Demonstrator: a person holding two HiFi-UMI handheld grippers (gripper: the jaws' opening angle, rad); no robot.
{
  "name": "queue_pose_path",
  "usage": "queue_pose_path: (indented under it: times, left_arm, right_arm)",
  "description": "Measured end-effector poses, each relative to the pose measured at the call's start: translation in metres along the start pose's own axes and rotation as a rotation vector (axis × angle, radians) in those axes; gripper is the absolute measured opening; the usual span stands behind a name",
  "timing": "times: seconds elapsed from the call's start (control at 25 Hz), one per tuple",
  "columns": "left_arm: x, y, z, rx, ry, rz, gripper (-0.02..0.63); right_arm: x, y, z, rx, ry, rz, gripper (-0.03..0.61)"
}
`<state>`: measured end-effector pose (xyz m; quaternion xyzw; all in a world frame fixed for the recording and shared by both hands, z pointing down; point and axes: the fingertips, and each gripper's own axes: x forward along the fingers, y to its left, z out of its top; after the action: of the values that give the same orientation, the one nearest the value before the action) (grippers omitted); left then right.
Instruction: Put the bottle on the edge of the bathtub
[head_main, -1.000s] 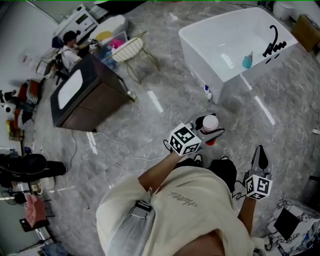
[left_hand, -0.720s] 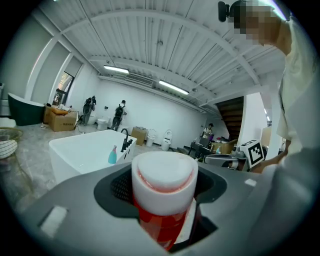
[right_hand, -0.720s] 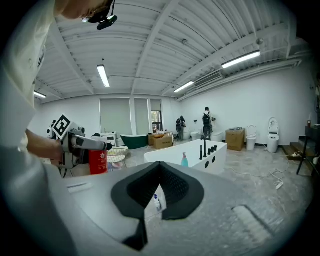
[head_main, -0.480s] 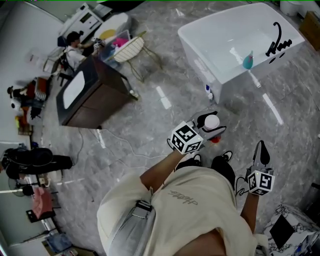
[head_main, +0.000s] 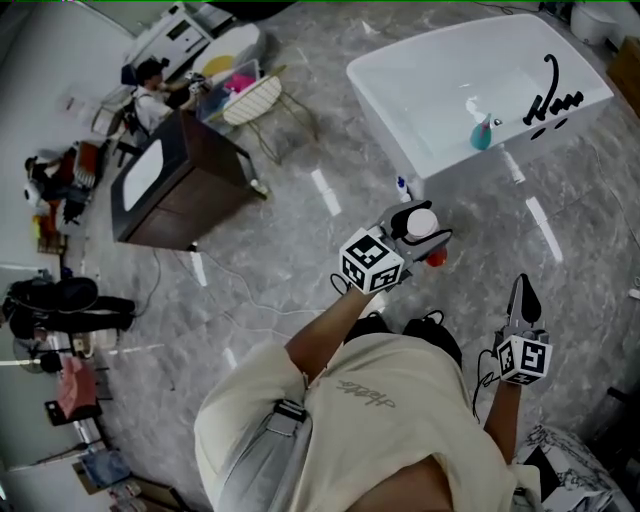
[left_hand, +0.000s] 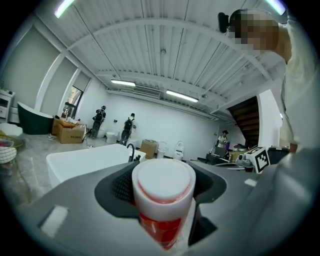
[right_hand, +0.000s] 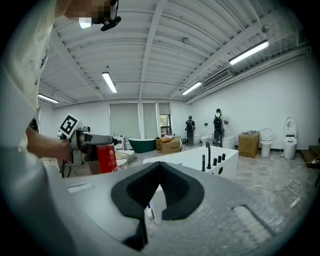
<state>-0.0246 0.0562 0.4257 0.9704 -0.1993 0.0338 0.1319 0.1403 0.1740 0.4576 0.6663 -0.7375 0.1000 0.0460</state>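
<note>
Holding the bottle (left_hand: 162, 192) in my left tongs (head_main: 420, 232): the jaws stand wide and pinch its red body from both sides, with the white cap toward the camera. From the right gripper view the bottle hangs upright in that grip.

Position: the bottle is in the air over the grey floor (head_main: 300, 240), just short of the bathtub (head_main: 378, 105). It is near the tub's nearest corner and not over the rim.

Right tongs (head_main: 521, 290): jaws pressed together, nothing between them, held low at my right side, well apart from the bottle.

Surroundings:
- A small white bottle (head_main: 402, 188) stands on the floor against the tub's nearest corner, between my left tongs and the tub wall.
- A teal bottle (head_main: 482, 133) sits inside the tub, close to its right rim.
- A black faucet (head_main: 548, 90) is on the tub's far right edge.
- A dark cabinet (head_main: 175, 190) and a wire chair (head_main: 258, 100) stand to the left, well apart from the tub.
- A seated person (head_main: 150, 85) is behind the cabinet.
- A thin cable (head_main: 250, 300) trails across the floor.
</note>
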Motion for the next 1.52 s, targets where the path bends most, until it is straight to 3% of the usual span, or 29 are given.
queue_pose_path:
  times: [0.6, 0.84, 1.16, 1.52]
  left_arm:
    - [0.058, 0.061, -0.012, -0.046, 0.043, 0.093, 0.301]
    - [0.086, 0.113, -0.001, -0.063, 0.037, 0.096, 0.301]
    - [0.13, 0.169, 0.024, -0.008, 0.056, 0.062, 0.301]
    - [0.169, 0.214, 0.015, -0.035, 0.102, 0.098, 0.301]
  right_arm:
    - [0.045, -0.056, -0.014, 0.022, 0.068, 0.014, 0.002]
    - [0.108, -0.074, 0.011, -0.005, 0.082, 0.004, 0.002]
    - [0.188, -0.08, 0.057, -0.06, 0.058, 0.026, 0.002]
    - [0.226, -0.093, 0.049, -0.036, 0.118, 0.065, 0.002]
